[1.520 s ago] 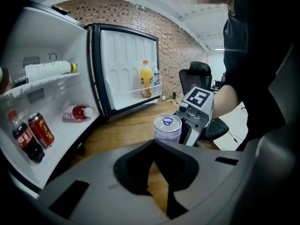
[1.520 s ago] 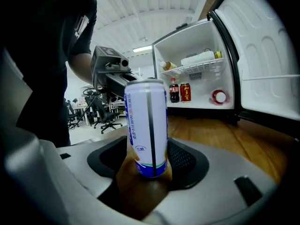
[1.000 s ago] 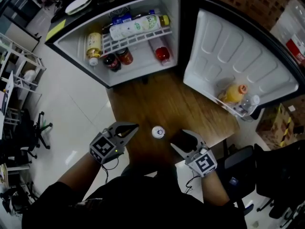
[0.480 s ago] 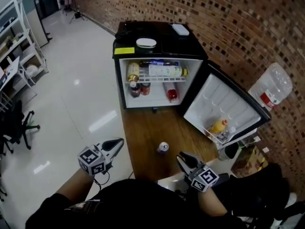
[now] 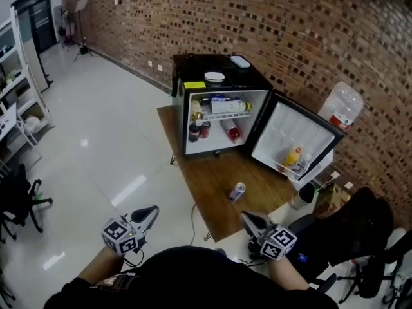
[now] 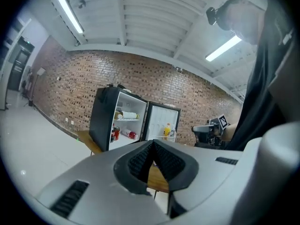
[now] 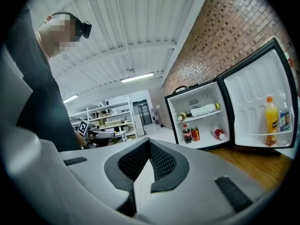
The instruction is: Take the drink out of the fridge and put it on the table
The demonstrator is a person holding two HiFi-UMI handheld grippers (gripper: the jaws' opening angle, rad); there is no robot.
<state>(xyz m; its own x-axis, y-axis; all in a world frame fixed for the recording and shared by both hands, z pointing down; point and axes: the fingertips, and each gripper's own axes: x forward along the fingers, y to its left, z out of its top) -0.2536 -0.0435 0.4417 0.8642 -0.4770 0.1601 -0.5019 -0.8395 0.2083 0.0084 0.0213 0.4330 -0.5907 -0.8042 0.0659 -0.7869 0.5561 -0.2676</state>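
At the bottom of the head view, close to the person's body, the left tongs (image 6: 153, 142) are seen clenched with nothing between them. The right tongs (image 7: 149, 140) have just been closing and are now pressed together on nothing as well. Both are held well apart from the drink can (image 5: 237, 192), which is set on the wooden surface (image 5: 206, 172) in front of the mini fridge (image 5: 187, 108), so the placing step is judged done. The main risk lies in the fridge door (image 5: 293, 140), which stands wide open. If it is left so, cold would be lost, and it could be struck by anyone passing the office chair (image 5: 351, 227). The can is set towards the near end of the surface, where it could be knocked over by a careless swing of the right tongs. The large bottle (image 5: 226, 106) lies on its side on the wire shelf and might roll out if the fridge is jolted. The can's print is too small to be read, and whether it stands fully upright cannot be told. It is shown in neither gripper view. The near edge of the surface is covered by the person's shoulders.
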